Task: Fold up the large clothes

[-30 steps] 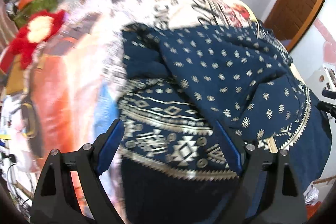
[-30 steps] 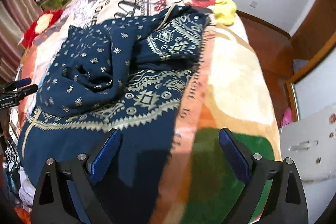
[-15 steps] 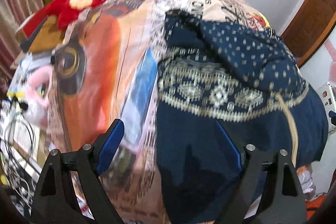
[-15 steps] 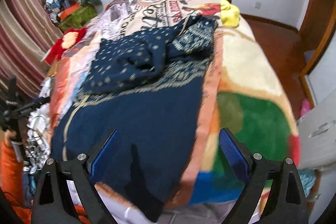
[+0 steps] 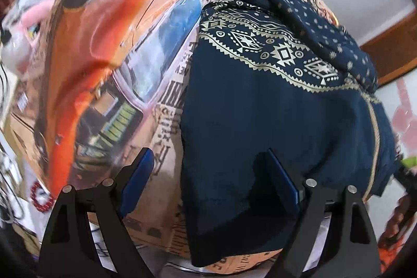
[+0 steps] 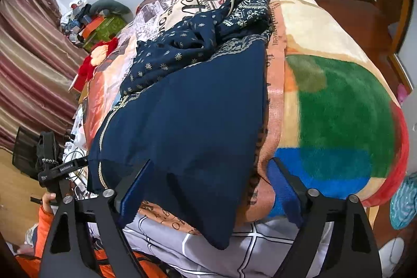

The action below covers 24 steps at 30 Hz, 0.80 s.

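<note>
A navy dress (image 6: 198, 121) is lying on the bed (image 6: 338, 106), its hem hanging over the near edge. Both the left gripper (image 5: 208, 179) and right gripper (image 6: 208, 181) are hovering there with jaws spread wide, gripping nothing.

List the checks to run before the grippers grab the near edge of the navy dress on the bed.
1. Left gripper open, nothing held: ok.
2. Right gripper open, nothing held: ok.
3. Near edge of navy dress in view, hanging over the blanket edge: ok.
4. Dress spread flat: not ok, the dotted far part is bunched.
5. Left gripper astride the dress's left edge: ok.
6. Dress's far edge free: cannot tell.
</note>
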Motion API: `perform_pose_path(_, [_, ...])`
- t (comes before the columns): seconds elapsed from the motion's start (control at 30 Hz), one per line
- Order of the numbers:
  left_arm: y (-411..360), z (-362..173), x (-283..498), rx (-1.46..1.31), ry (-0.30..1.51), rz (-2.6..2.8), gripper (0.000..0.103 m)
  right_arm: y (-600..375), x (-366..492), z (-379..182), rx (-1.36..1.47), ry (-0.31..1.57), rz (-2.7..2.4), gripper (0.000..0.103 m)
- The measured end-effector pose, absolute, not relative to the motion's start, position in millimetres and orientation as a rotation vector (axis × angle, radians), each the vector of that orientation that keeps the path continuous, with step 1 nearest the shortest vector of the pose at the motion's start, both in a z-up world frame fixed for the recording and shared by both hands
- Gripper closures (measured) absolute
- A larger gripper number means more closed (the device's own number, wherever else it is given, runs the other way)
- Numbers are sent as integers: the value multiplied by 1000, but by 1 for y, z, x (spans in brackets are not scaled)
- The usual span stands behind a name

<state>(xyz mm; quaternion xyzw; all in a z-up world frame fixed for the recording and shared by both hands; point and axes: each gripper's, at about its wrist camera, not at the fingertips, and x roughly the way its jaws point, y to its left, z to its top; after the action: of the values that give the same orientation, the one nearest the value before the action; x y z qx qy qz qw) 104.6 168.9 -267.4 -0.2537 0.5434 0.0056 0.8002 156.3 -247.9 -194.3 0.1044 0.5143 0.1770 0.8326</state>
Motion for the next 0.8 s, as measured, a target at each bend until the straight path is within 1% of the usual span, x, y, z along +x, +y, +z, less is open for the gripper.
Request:
perform_pose_path(0.07, [171,-269,104,-610,1165,-31,25,-248,156,-196,220,1087,365,24])
perform_pose_path(0.13, [171,-268,103,-640,1160,-71,34,-247,155,-198,199,1084,346,36])
perform_pose_path(0.23, [165,-262,103,-642,1150,-117,40,-248,153,-196,170,1078,329,47])
perform_pose_path(0.3, [161,-257,102,-634,1144,-143,43,-252,152,-192,165,1070,328,52])
perform_pose_path(0.33, [159,-255,103,-625,1141,-154,45,-255,151,-188,173,1060,327,54])
perform_pose_path(0.4, [154,-251,104,-603,1135,-171,46,-262,148,-183,215,1043,338,54])
perform_pose_path(0.47, [146,-244,106,-570,1126,-187,50,-263,149,-183,231,1049,349,54])
perform_pose_path(0.53, [139,-236,109,-521,1114,-189,61,-260,153,-190,214,1068,340,54])
perform_pose_path(0.57, [137,-233,110,-508,1107,-193,64,-258,154,-193,203,1079,331,54])
perform_pose_path(0.63, [132,-224,112,-491,1083,-207,74,-257,155,-193,191,1079,319,54])
perform_pose_path(0.67, [131,-220,113,-491,1074,-214,76,-259,155,-189,198,1071,317,54])
perform_pose_path(0.73, [128,-214,117,-491,1057,-227,90,-265,151,-177,213,1027,306,54])
perform_pose_path(0.8, [125,-205,120,-491,1035,-252,94,-270,147,-163,229,988,318,54])
